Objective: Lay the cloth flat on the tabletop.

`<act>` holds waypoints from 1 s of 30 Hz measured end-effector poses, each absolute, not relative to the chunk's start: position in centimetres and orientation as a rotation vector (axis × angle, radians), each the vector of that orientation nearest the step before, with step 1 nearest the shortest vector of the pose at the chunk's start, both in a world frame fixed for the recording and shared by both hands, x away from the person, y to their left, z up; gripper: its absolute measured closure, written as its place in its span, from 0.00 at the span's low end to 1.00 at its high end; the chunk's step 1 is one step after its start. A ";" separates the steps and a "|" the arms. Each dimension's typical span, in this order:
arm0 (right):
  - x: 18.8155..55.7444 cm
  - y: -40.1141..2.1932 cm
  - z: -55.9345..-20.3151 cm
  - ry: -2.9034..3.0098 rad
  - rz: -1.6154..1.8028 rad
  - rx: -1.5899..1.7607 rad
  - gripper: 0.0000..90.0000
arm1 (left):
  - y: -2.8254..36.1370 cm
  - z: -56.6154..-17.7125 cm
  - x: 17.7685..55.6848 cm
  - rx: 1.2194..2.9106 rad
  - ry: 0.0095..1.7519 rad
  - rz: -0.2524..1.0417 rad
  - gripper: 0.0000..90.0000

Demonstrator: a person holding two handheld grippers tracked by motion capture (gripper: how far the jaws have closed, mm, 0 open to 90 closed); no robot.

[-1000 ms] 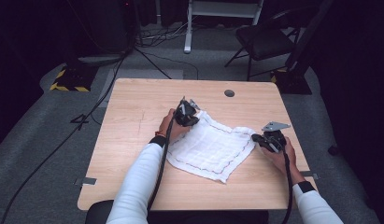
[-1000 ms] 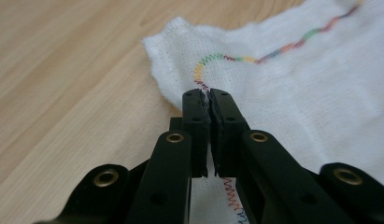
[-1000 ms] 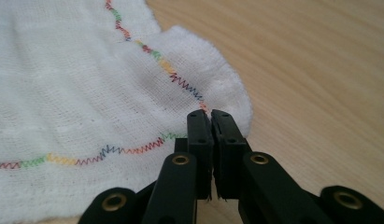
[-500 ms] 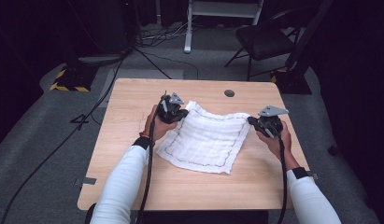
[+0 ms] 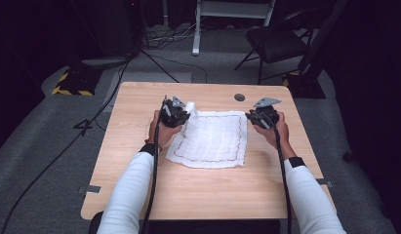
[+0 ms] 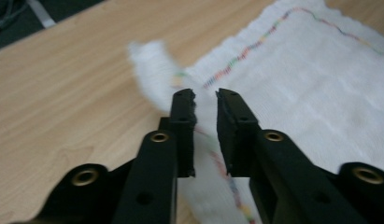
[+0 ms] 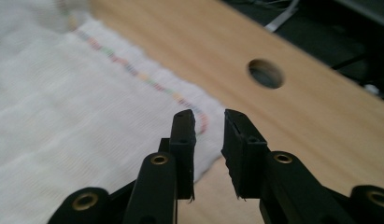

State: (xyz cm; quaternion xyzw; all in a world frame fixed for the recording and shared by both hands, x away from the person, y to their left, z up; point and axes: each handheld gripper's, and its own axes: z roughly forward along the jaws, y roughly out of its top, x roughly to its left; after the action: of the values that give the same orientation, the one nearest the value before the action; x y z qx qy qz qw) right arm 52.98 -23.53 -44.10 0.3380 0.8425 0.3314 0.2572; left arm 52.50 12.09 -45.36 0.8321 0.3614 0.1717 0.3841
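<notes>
A white cloth (image 5: pixel 212 139) with a multicoloured stitched border lies spread flat on the wooden table (image 5: pixel 188 195). My left gripper (image 5: pixel 184 113) is at its far left corner, which stands up curled and blurred (image 6: pixel 152 70). The left jaws (image 6: pixel 206 98) have just been opening, and the cloth's edge runs between them with a gap on each side. My right gripper (image 5: pixel 250 117) is at the far right corner. Its jaws (image 7: pixel 208 116) have just been opening too and hang apart just above the cloth's corner (image 7: pixel 54 107), gripping nothing.
A round cable hole (image 5: pixel 239 97) sits in the table just beyond the right gripper (image 7: pixel 265 73). Past the table's far edge are a black chair (image 5: pixel 278 44), a white stand base (image 5: pixel 195 46), floor cables and a yellow-and-black striped block (image 5: pixel 71 85).
Both hands carried the cloth's corners away from the person and spread it from a skewed lie to a square, flat one. Both pairs of jaws then parted.
</notes>
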 end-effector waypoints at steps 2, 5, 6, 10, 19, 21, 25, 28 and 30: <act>52.1 -23.3 -45.0 2.347 0.908 0.894 0.77 | 12.9 -45.9 51.6 2.141 0.915 0.439 0.70; 50.2 -23.3 -46.0 2.421 0.971 0.841 0.73 | 13.5 -46.2 50.0 2.180 0.876 0.432 0.57; 49.4 -23.4 -46.2 2.441 1.005 0.821 0.72 | 13.5 -46.2 50.0 2.180 0.876 0.432 0.54; 46.4 -23.7 -46.7 2.512 1.101 0.768 0.70 | 14.3 -47.3 46.9 2.299 0.787 0.360 0.57; 41.8 -24.0 -47.4 2.657 1.103 0.619 0.69 | 15.1 -48.3 42.6 2.362 0.704 0.236 0.69; 41.5 -23.9 -47.8 2.677 1.086 0.612 0.68 | 15.0 -48.6 42.1 2.368 0.702 0.201 0.70; 41.6 -23.6 -48.4 2.701 1.080 0.614 0.67 | 15.2 -48.8 41.8 2.358 0.705 0.176 0.70; 41.7 -23.5 -48.9 2.736 1.052 0.614 0.66 | 15.3 -48.9 41.7 2.348 0.706 0.179 0.73; 41.6 -23.6 -49.0 2.729 1.069 0.621 0.68 | 15.4 -48.9 41.6 2.345 0.706 0.171 0.78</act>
State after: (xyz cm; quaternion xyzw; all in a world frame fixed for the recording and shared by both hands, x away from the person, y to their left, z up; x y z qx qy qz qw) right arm 41.63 -23.64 -48.98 0.2068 0.9085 0.3558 0.0726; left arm 41.58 15.42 -48.88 0.8995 0.2709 0.0656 0.3364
